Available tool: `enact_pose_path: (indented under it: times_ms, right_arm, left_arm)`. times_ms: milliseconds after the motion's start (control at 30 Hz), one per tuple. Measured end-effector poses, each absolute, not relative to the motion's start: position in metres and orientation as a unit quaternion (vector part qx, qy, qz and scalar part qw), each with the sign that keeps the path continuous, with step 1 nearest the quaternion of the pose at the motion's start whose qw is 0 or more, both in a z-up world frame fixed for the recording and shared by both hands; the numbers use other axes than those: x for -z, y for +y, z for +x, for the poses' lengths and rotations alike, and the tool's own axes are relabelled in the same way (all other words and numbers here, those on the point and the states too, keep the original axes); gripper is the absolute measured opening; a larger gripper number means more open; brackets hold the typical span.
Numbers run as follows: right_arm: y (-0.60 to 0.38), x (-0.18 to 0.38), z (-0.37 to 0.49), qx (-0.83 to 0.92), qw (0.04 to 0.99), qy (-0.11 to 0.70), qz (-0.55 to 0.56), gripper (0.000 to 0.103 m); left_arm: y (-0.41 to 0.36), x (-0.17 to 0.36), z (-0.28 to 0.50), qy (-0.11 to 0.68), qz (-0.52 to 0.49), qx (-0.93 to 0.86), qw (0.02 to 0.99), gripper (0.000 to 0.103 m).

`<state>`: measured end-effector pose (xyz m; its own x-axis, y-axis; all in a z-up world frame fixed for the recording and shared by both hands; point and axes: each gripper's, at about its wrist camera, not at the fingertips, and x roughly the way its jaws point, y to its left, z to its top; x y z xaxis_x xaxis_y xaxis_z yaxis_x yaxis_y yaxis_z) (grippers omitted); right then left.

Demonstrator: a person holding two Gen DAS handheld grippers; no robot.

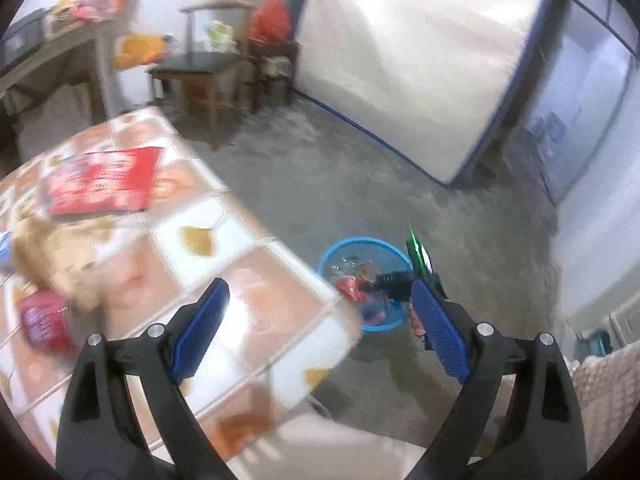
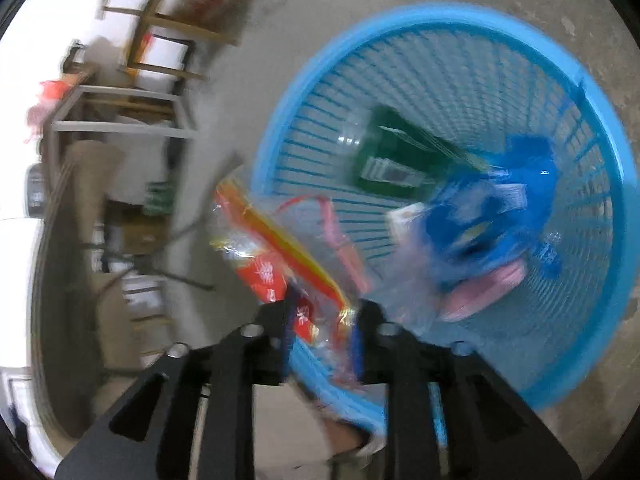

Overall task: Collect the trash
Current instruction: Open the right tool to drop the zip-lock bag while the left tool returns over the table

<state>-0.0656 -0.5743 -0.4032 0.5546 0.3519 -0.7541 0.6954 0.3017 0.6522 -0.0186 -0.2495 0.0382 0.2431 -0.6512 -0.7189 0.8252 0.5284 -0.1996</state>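
My left gripper [image 1: 320,312] is open and empty, hovering over the corner of the tiled table [image 1: 256,312]. On the table lie a red snack packet [image 1: 100,184], a crumpled tan wrapper [image 1: 52,256] and a small red packet [image 1: 44,320]. A blue mesh basket [image 1: 362,280] stands on the floor beside the table and holds trash. My right gripper [image 2: 320,324] is shut on a clear and red wrapper [image 2: 288,264] and holds it over the basket's rim [image 2: 600,184]. Inside the basket lie a green packet [image 2: 392,152] and blue wrappers [image 2: 496,208]. The right gripper shows over the basket in the left wrist view [image 1: 394,280].
A dark wooden chair [image 1: 208,60] with bags stands at the back. A desk [image 1: 48,52] with clutter is at the far left. White panels with blue edges [image 1: 400,60] line the concrete floor. Metal shelving [image 2: 120,120] stands to the left of the basket.
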Motion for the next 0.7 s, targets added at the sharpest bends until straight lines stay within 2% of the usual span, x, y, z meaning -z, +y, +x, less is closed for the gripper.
enact_pose_path:
  times_ms: [100,267,367,433,467,567,700]
  right_arm:
    - [-0.574,0.442,-0.056,0.189,0.626,0.532,0.537,0.031]
    - [-0.573,0.444,-0.053,0.222,0.615,0.570,0.497,0.031]
    - [-0.571,0.424,-0.051,0.222,0.622,0.574,0.484,0.036]
    - [-0.569,0.403,-0.053,0.221,0.633,0.572,0.472,0.054]
    - [-0.567,0.394,-0.054,0.221,0.639,0.571,0.465,0.056]
    - [-0.563,0.362,-0.061,0.218,0.661,0.563,0.446,0.062]
    - [-0.559,0.325,-0.070,0.205,0.693,0.540,0.432,0.062]
  left_arm:
    - [-0.221,-0.041,-0.009,0.388,0.095,0.449,0.799,0.089]
    - [-0.184,-0.034,0.010,0.404,0.057,0.424,0.808,0.089]
    - [-0.171,-0.028,0.020,0.410,0.043,0.418,0.810,0.089]
    - [-0.169,-0.025,0.022,0.409,0.038,0.418,0.810,0.089]
    - [-0.165,-0.025,0.024,0.407,0.035,0.419,0.811,0.089]
    - [-0.158,-0.025,0.026,0.400,0.033,0.419,0.814,0.089]
    - [-0.149,-0.026,0.030,0.393,0.026,0.421,0.817,0.089]
